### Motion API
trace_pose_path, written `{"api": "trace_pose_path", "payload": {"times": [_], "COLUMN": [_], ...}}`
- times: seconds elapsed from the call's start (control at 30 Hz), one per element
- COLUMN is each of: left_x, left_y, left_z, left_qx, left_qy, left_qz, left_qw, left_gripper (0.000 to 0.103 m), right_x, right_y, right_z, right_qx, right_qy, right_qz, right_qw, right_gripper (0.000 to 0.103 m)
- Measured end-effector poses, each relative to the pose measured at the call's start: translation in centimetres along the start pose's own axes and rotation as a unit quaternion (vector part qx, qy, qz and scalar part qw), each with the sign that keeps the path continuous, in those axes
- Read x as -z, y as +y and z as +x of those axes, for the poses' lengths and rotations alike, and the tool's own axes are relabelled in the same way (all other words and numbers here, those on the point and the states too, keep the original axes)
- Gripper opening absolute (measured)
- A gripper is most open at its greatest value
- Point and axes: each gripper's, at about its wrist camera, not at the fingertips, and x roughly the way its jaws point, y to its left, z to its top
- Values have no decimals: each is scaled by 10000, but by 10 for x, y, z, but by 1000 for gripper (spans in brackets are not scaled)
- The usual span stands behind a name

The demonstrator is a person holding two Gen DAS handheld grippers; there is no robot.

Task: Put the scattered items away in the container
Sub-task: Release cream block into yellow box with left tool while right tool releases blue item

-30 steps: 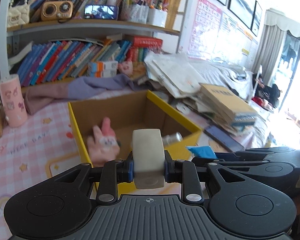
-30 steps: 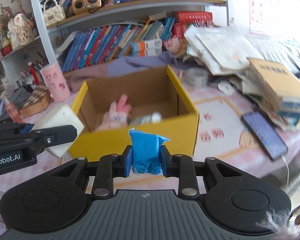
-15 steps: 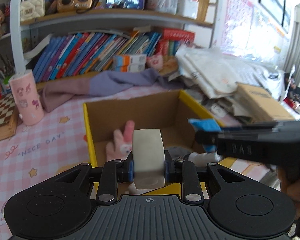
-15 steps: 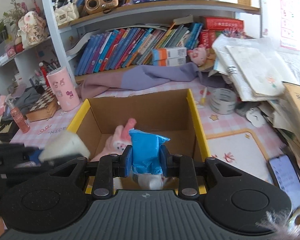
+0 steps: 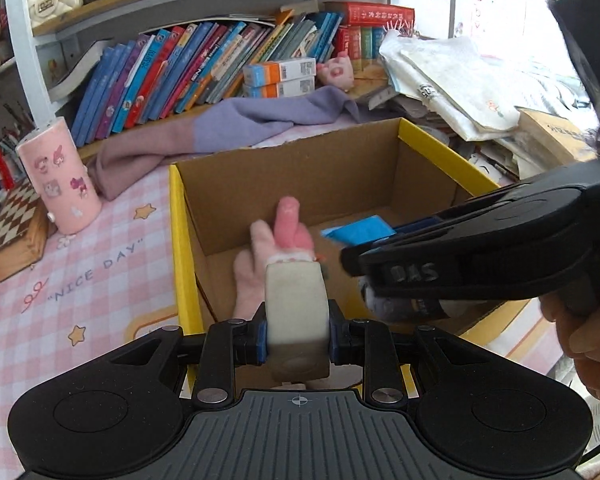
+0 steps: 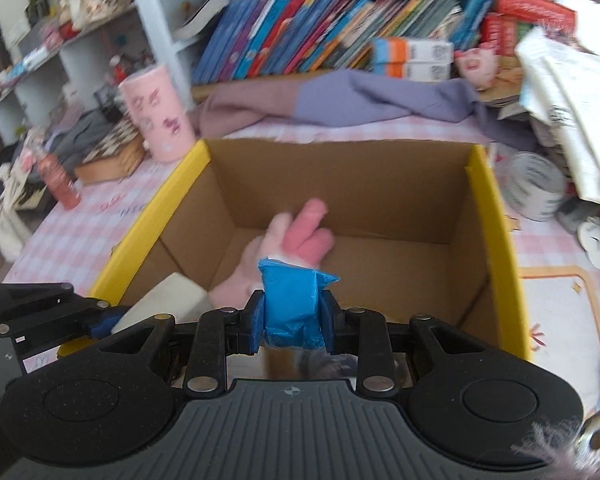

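A yellow-rimmed cardboard box [image 5: 182, 240] [image 6: 496, 240] stands open on the pink checked table. A pink plush bunny [image 5: 278, 240] [image 6: 296, 236] lies inside it. My left gripper [image 5: 296, 334] is shut on a white rectangular block [image 5: 296, 312] held over the box's near left edge; the block also shows in the right wrist view [image 6: 168, 300]. My right gripper [image 6: 292, 320] is shut on a blue packet [image 6: 294, 304] held above the box's opening; the packet shows in the left wrist view [image 5: 360, 230] over the box's right half.
A pink printed cup [image 5: 60, 180] [image 6: 156, 116] and a chessboard [image 5: 8, 228] stand left of the box. A purple-and-pink cloth [image 5: 240, 124] lies behind it below rows of books. Stacked papers and boxes [image 5: 460, 88] and a tape roll [image 6: 534, 184] crowd the right.
Both grippers have moved forward over the box with their items still held. The right gripper now reaches across the box's right half in the left wrist view.
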Motion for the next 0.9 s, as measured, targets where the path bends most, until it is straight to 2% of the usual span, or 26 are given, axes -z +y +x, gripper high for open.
{"api": "trace_pose_path", "payload": {"times": [0.2,0.47,0.53,0.63,0.9], "left_x": [2,5,6,7,12], "left_y": [2,0,-1,-3,5], "left_z": [-1,-5,-12,-22,-56], "left_qx": [-3,-143,-140,-308,-447], "left_qy": [-25,-175,-317,-513,-923], "left_qz": [-145,-280,-286,-261,-540], "left_qw": [9999,9994,9990,9979,9933], "left_gripper": [27,29,31,38,51], "right_x": [-5,-8,-8,-9,-2], "right_y": [8,6,5,6,9], "right_z": [21,27,25,19,-18], "right_qx": [-138,-254,-265,-240,-121], "right_qy": [355,443,382,206,-376], "right_qz": [-204,-184,-144,-112,57], "right_qw": [9991,9985,9988,9994,9992], "right_gripper": [27,27,31,35,46]}}
